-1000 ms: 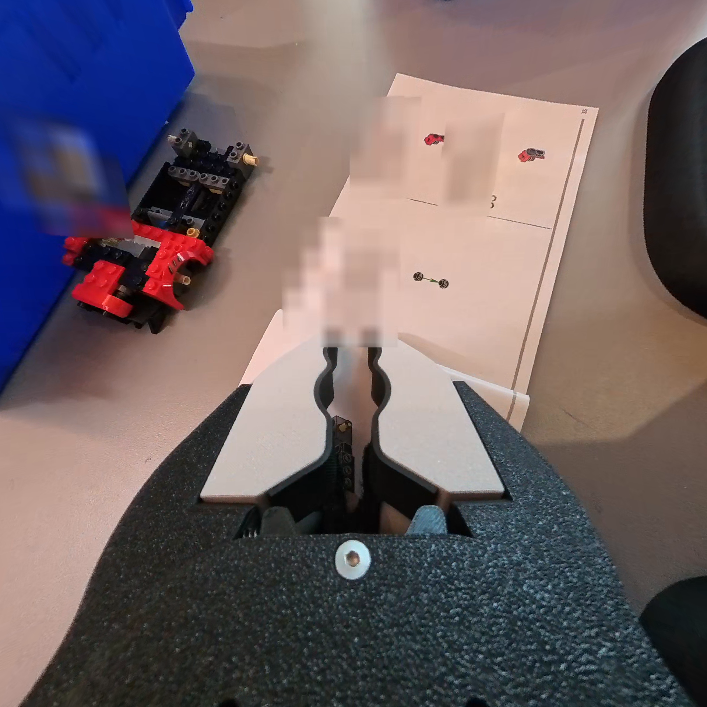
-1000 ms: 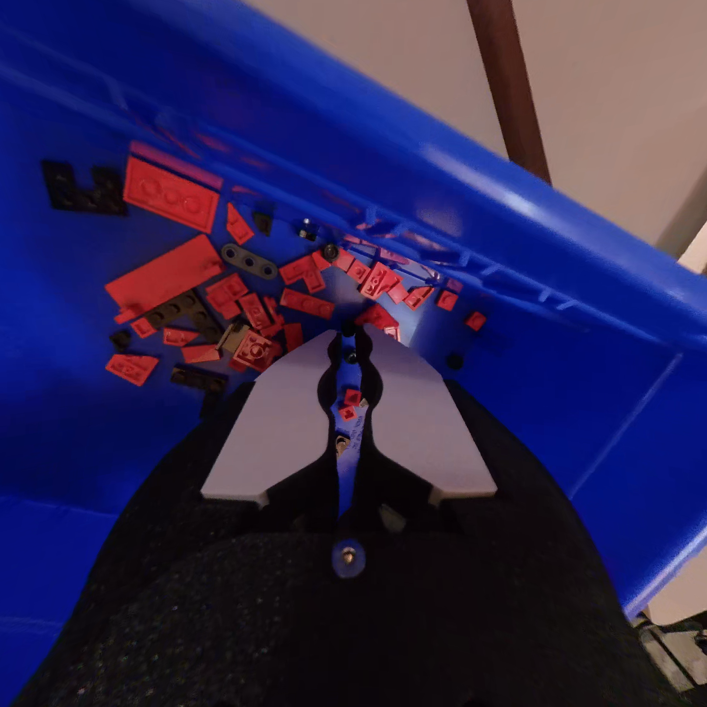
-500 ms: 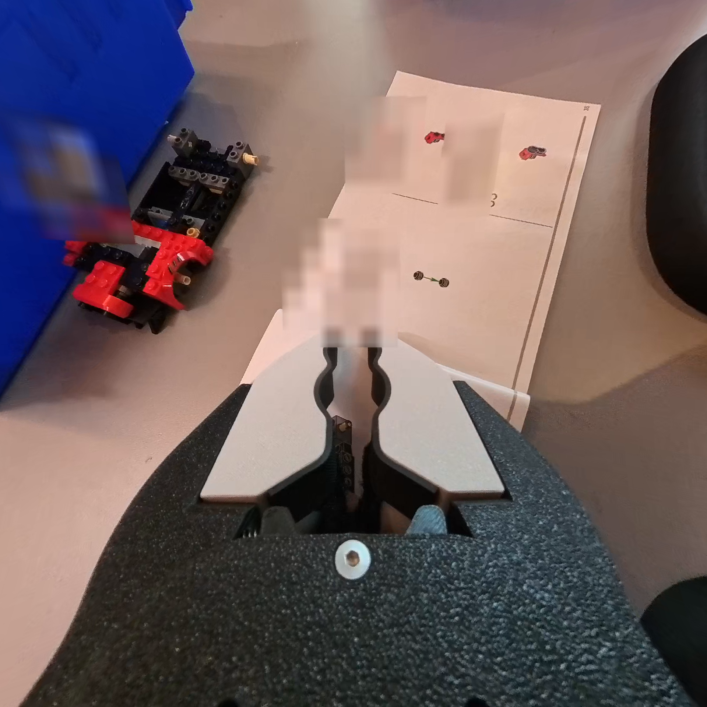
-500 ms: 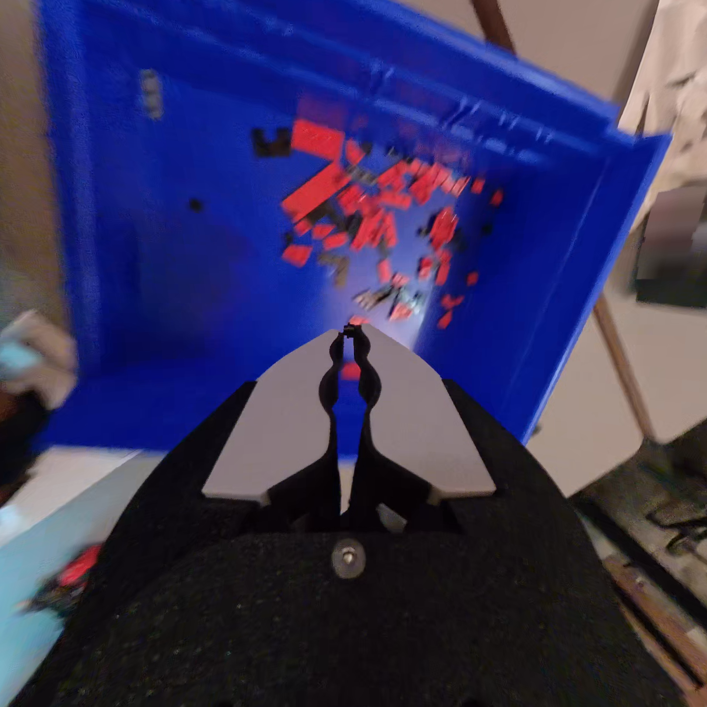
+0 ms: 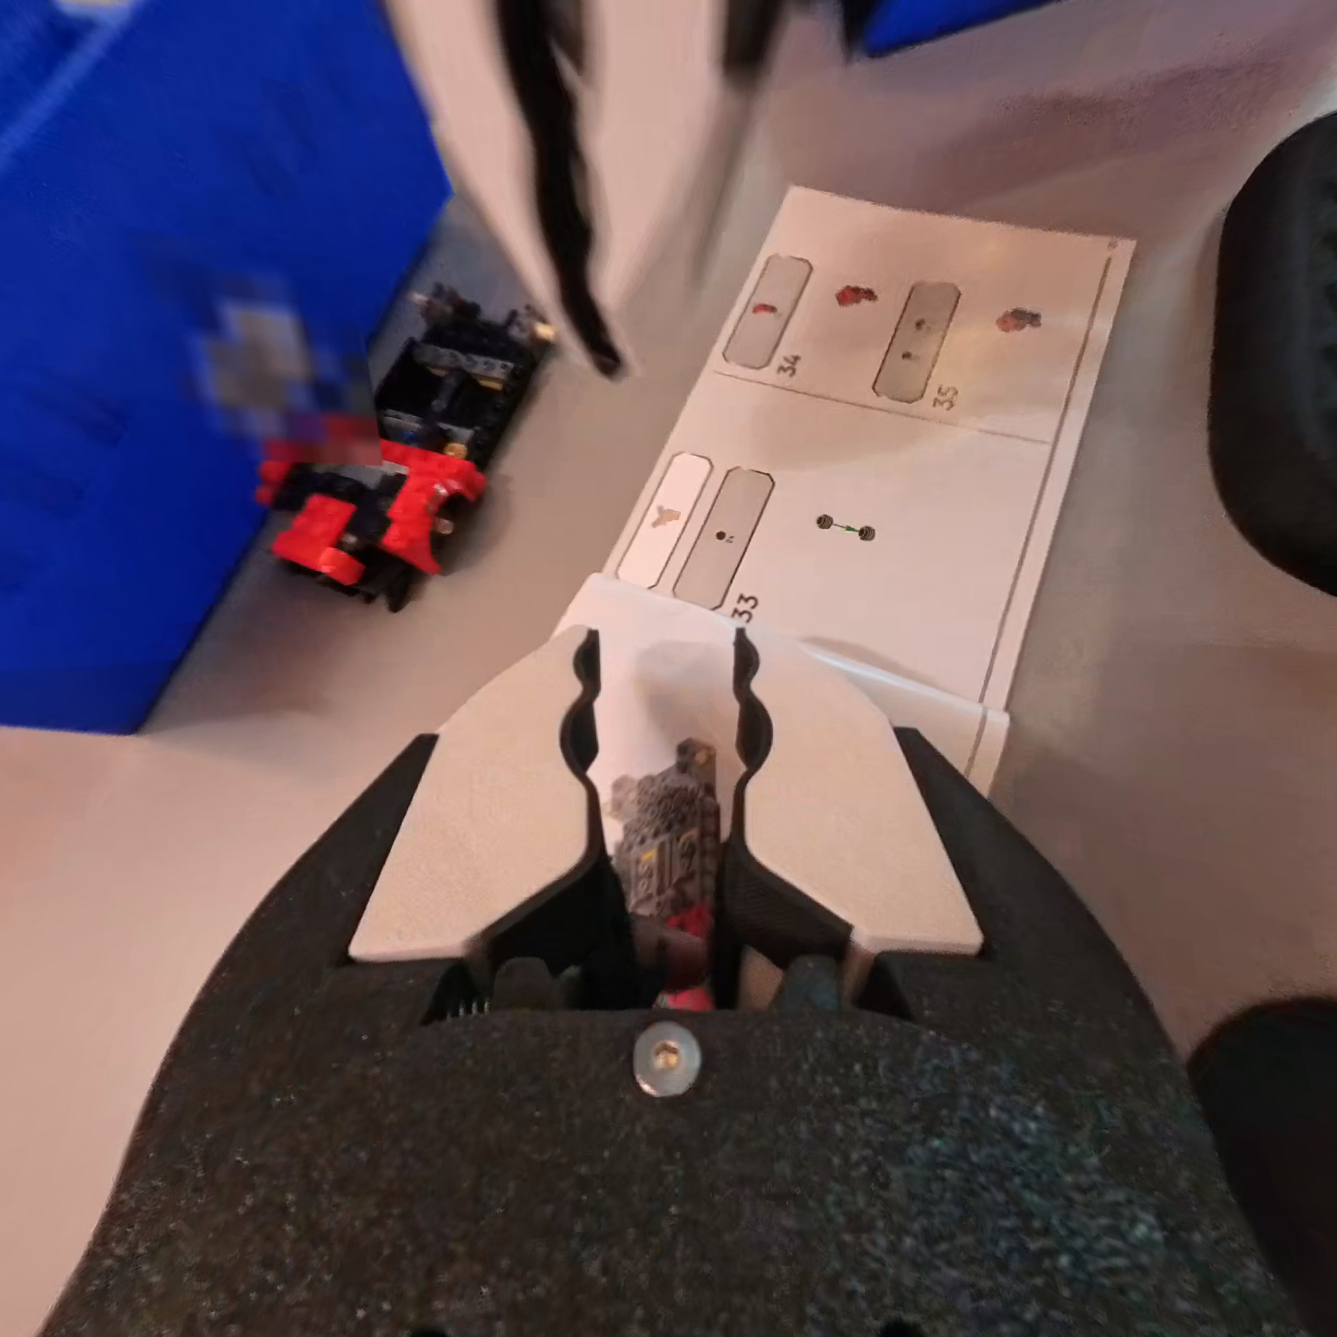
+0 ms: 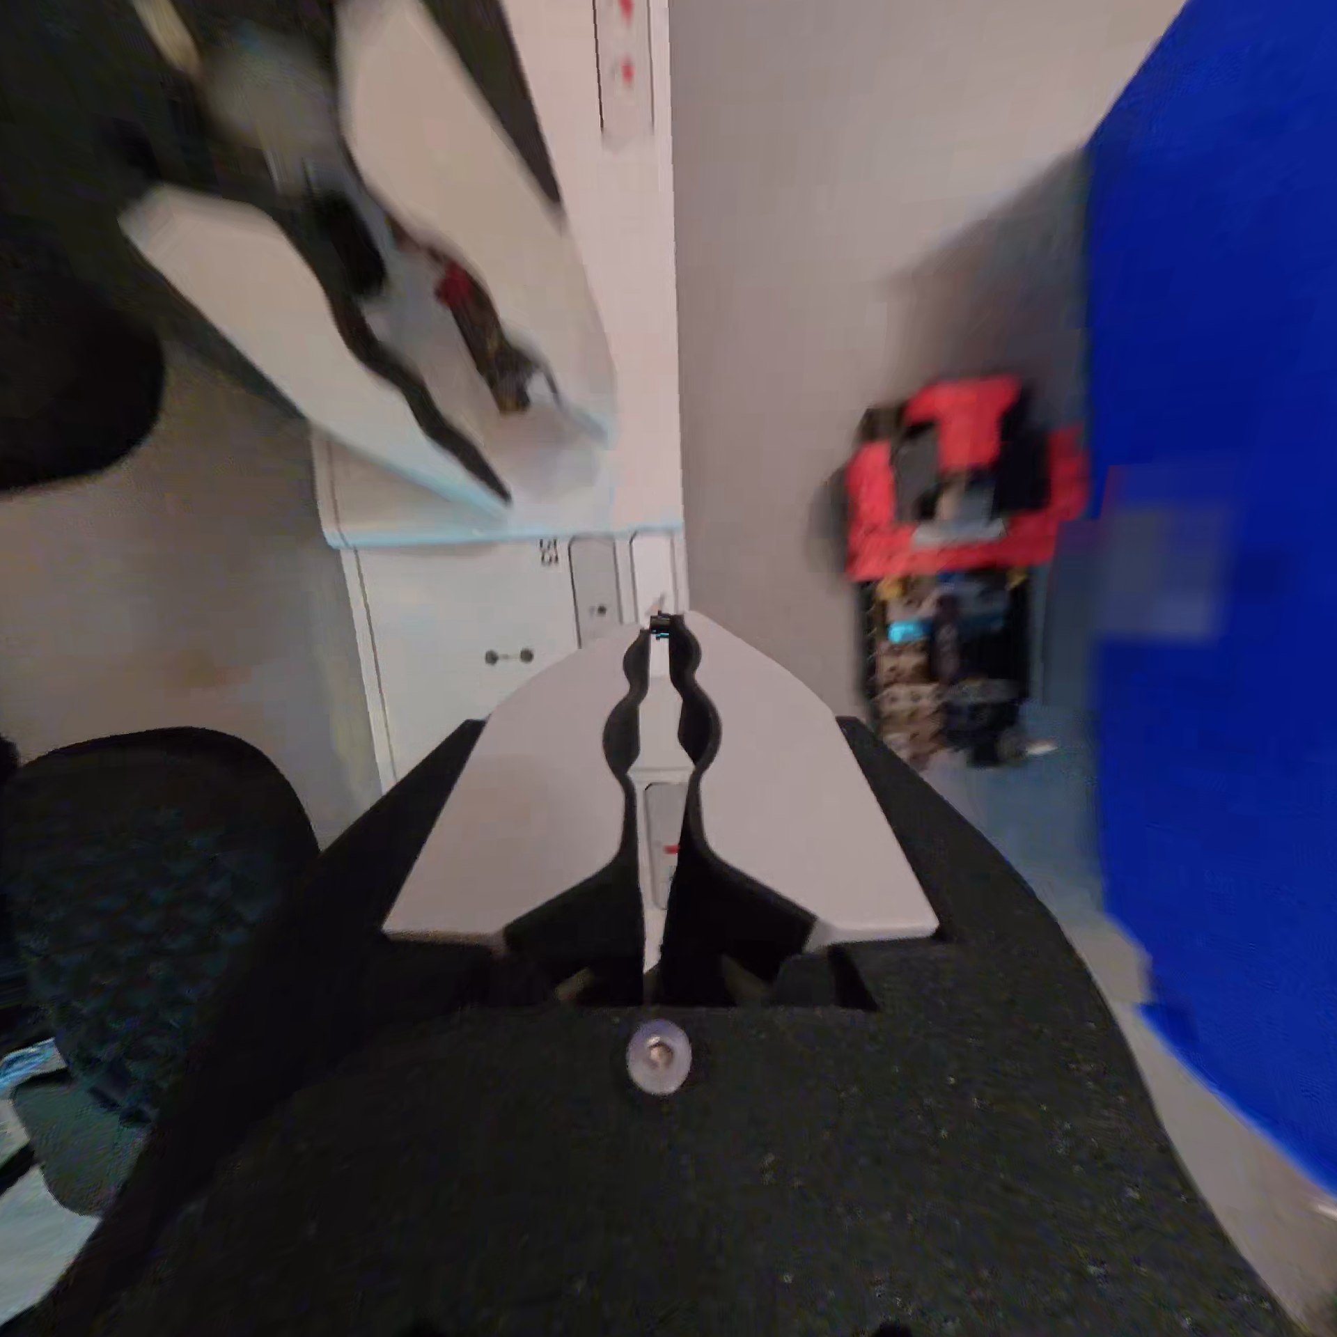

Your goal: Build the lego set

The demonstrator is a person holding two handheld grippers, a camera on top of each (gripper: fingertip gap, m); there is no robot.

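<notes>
Right gripper (image 6: 662,629) leaves the blue plastic bin (image 6: 1215,579), fingertips pinching a tiny black piece (image 6: 660,624) above the white instruction sheet (image 6: 463,651); left gripper (image 5: 665,644) now gapes wide, grey-red sub-assembly (image 5: 669,832) loose between fingers: mating next.

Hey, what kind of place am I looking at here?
Probably a desk or hobby worktable set up for model building: a half-built red and black lego car, an open instruction booklet, and a blue parts bin on a pale tabletop.

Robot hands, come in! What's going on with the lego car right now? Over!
Left gripper open, grey-and-red lego chunk between its jaws. Right gripper pinching a tiny black piece. Lego car untouched beside the blue bin. Nothing blocking.
</notes>
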